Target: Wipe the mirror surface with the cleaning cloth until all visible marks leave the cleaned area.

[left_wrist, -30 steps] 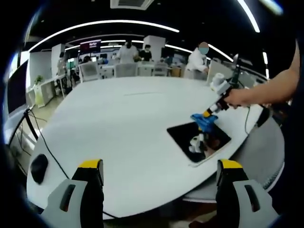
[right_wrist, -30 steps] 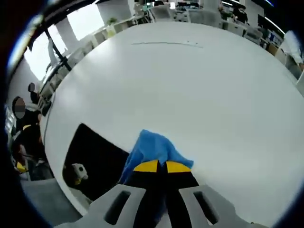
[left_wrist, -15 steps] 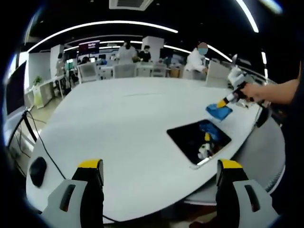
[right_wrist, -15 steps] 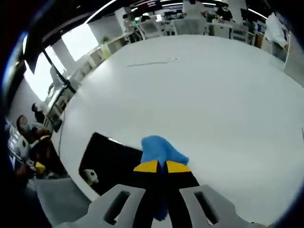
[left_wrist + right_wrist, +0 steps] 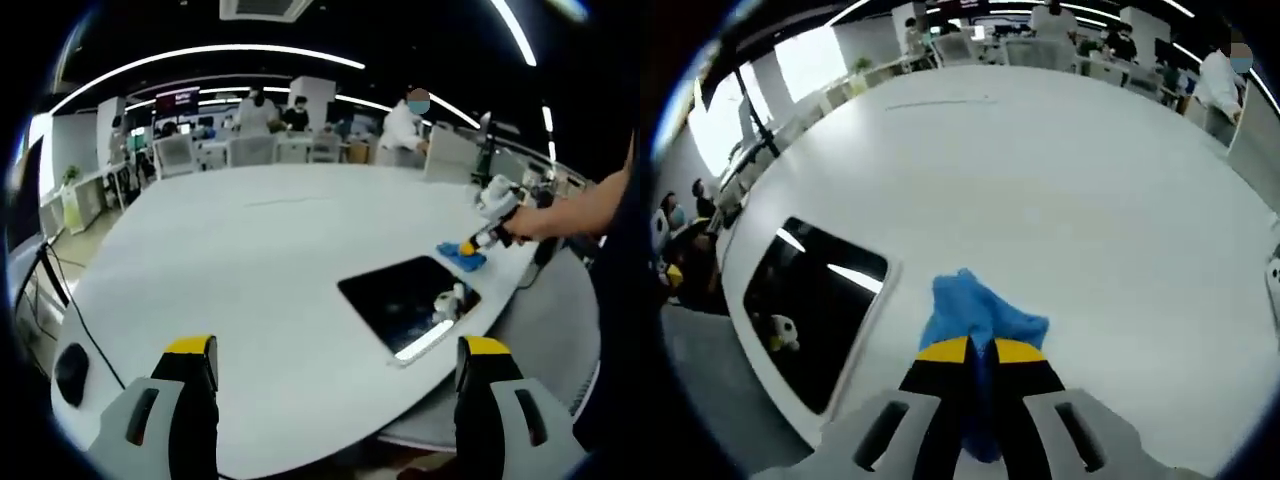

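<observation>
A dark rectangular mirror (image 5: 405,298) (image 5: 810,305) lies flat on the white table (image 5: 250,260) near its edge. In the right gripper view my right gripper (image 5: 980,352) is shut on a blue cleaning cloth (image 5: 980,312), which rests on the table just right of the mirror. The left gripper view shows that gripper (image 5: 468,247) held by a hand, with the cloth (image 5: 460,254) on the table beyond the mirror's far corner. My left gripper (image 5: 328,350) stands open well short of the mirror, nothing between its yellow-tipped fingers (image 5: 190,352).
People stand among desks and chairs (image 5: 255,150) at the back of the room. A black cable (image 5: 85,320) and a dark mouse-like object (image 5: 72,370) lie at the table's left edge. A grey chair (image 5: 545,320) sits beyond the mirror's side.
My right gripper has carried the blue cloth off the mirror and set it down on the table beside it. The left gripper stays open in place.
</observation>
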Available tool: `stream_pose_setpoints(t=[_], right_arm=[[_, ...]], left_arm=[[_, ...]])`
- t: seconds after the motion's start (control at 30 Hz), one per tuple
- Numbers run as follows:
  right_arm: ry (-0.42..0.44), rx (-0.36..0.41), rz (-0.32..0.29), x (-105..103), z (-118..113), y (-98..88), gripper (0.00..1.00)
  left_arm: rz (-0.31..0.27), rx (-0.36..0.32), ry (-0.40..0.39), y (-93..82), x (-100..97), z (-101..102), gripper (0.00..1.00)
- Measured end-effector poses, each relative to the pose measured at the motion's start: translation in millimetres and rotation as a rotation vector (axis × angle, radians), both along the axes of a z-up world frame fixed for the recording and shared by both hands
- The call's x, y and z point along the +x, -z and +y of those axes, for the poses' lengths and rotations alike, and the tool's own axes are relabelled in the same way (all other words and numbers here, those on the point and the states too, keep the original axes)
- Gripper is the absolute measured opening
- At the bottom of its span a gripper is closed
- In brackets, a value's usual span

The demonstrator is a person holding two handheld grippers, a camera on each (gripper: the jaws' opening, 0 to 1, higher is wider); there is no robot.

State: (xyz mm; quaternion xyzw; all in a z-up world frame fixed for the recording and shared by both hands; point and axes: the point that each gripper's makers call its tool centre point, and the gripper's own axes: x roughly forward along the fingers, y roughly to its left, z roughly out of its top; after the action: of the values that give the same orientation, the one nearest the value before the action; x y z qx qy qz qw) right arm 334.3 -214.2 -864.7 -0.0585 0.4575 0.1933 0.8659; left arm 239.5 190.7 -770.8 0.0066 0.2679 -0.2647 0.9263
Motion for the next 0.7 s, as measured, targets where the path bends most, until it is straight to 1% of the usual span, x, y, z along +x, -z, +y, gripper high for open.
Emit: stream_pose_setpoints(t=[0.03,0.07,0.1,0.13,0.17,0.2,0.23,0.27,0.3,0.33,0.37,0.4,0.43,0.47,0.5,0.57,0.6,0.67,0.7], right_arm=[[-0.013,0.047,-0.026,-4.8,-1.0,-8.0,0.26],[-0.026,0.058,-0.054,-7.0,-6.6,-13.5,0.39],[-0.054,0.050,-0.086,-10.2,-13.0,-18.4,0.56],[-0.093,0.025,-0.143,-13.1,-27.7,-23.7,0.64],[-0.119,-0.024,-0.168,-17.3,-43.0,-27.2,0.66],[-0.160,-0.090,-0.182,-27.7,-63.4,-31.3,0.66],[-0.184,-0.103,-0.177,-35.9,-75.0,-33.2,0.66],[-0.203,-0.080,-0.188,-41.9,-81.4,-37.2,0.68],[-0.193,0.023,-0.200,-51.6,-82.1,-45.7,0.77],[-0.189,0.080,-0.203,-58.9,-82.9,-51.2,0.85],[-0.177,0.106,-0.206,-68.7,-88.0,-57.3,0.92],[-0.187,0.096,-0.210,-73.8,-94.2,-58.5,0.96],[-0.213,0.079,-0.225,-82.8,-97.3,-64.2,0.96],[-0.222,0.072,-0.228,-89.1,-97.2,-67.2,0.97],[-0.233,0.078,-0.246,-95.9,-96.8,-72.5,1.00],[-0.233,0.089,-0.287,-101.2,-96.8,-81.0,1.00],[-0.229,0.091,-0.290,-102.1,-97.4,-81.7,1.00],[-0.194,0.106,-0.291,-103.3,-97.0,-84.6,1.00],[-0.195,0.119,-0.303,-103.5,-91.9,-87.5,1.00]], left_arm=[[0.002,0.001,0.005,0.7,-0.9,-1.7,1.00],[0.003,-0.001,0.005,0.9,-1.2,-1.9,1.00],[0.003,-0.004,0.002,1.3,-1.5,-2.0,1.00],[0.005,-0.009,-0.004,2.3,-2.0,-1.9,1.00],[0.006,-0.011,-0.006,2.7,-3.0,-2.6,1.00],[0.009,-0.013,-0.007,4.5,-4.3,-3.5,1.00],[0.011,-0.013,-0.006,5.9,-5.2,-4.0,1.00],[0.013,-0.013,-0.003,7.6,-6.3,-4.9,1.00],[0.015,-0.013,-0.001,9.3,-6.2,-4.8,1.00],[0.017,-0.014,0.000,10.4,-6.6,-4.9,1.00],[0.017,-0.014,0.001,11.1,-7.2,-4.7,1.00],[0.017,-0.015,0.002,11.1,-7.5,-4.5,1.00],[0.015,-0.018,0.002,10.3,-8.0,-4.4,1.00],[0.011,-0.022,0.001,9.1,-8.2,-3.9,1.00],[0.003,-0.034,0.000,6.9,-8.5,-2.9,1.00],[-0.008,-0.049,-0.002,4.4,-9.1,-1.7,1.00],[-0.011,-0.054,-0.004,4.2,-9.7,0.0,1.00],[-0.011,-0.058,-0.004,5.6,-11.2,3.1,1.00],[-0.014,-0.055,-0.002,4.6,-12.3,4.0,1.00]])
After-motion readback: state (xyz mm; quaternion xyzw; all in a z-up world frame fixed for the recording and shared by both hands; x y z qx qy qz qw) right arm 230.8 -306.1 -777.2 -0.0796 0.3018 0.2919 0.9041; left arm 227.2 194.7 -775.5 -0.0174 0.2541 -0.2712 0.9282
